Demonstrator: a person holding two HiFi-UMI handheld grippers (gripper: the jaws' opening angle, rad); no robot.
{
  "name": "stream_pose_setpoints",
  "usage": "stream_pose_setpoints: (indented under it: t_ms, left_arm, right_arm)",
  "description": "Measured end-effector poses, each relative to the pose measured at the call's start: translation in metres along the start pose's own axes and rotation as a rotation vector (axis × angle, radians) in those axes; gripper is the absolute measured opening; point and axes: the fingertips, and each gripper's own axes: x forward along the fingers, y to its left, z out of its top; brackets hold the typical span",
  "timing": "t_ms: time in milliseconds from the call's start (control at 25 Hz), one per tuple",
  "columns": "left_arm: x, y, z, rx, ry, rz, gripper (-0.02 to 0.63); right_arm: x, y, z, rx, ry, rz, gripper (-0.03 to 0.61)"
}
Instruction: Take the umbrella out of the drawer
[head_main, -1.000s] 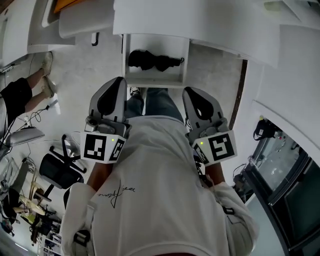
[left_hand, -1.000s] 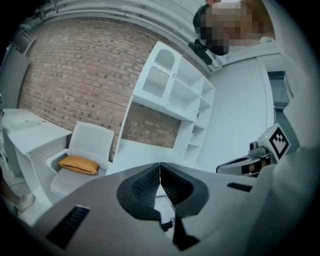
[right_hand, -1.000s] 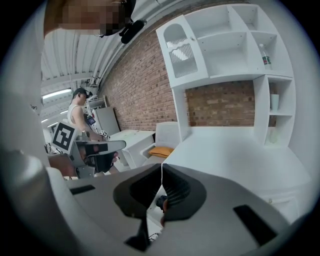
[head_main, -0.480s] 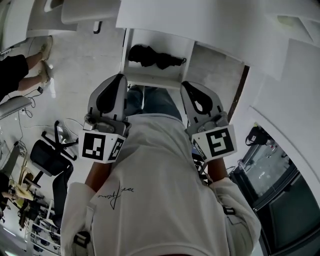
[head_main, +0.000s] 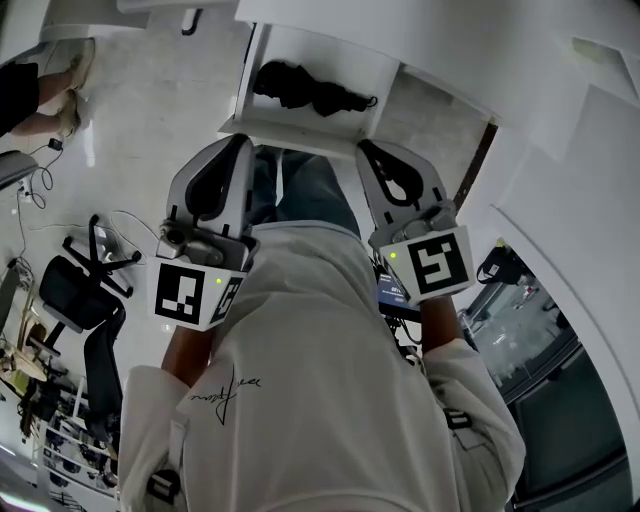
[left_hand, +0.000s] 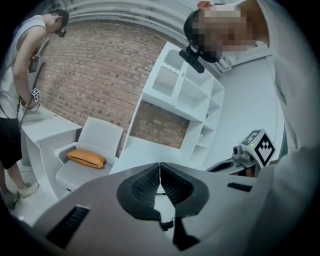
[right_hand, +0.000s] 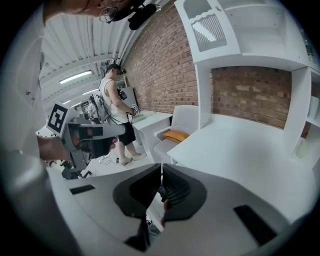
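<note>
1. The umbrella (head_main: 312, 93) is black, folded and lumpy. It lies in the open drawer (head_main: 297, 131), a smooth white box.
2. The left gripper (left_hand: 160, 172) has a grey shell and ribbed black pads (left_hand: 142, 186), pressed together on nothing.
3. The right gripper (right_hand: 161, 175) is also closed and empty. Both are apart from the umbrella.
</note>
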Motion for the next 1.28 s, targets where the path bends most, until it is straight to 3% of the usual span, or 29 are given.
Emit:
stream_pose_setpoints:
  t_ms: [160, 360, 1080, 1280]
  left_arm:
    - [-0.009, -0.001, -0.010, -0.024, 0.007, -0.022, 0.017]
    - [-0.013, 0.012, -0.023, -0.048, 0.043, 0.027, 0.017]
    - [-0.005, 0.011, -0.039, -0.087, 0.047, 0.057, 0.017]
    - [-0.005, 0.014, -0.046, -0.100, 0.057, 0.068, 0.017]
  right_arm:
    - [0.009, 0.005, -0.009, -0.032, 0.037, 0.010, 0.028]
    - [0.021, 0.008, -0.025, -0.041, 0.085, 0.030, 0.028]
    - [0.060, -0.010, -0.086, -0.196, 0.258, 0.096, 0.029]
    - [0.076, -0.011, -0.105, -0.223, 0.317, 0.135, 0.067]
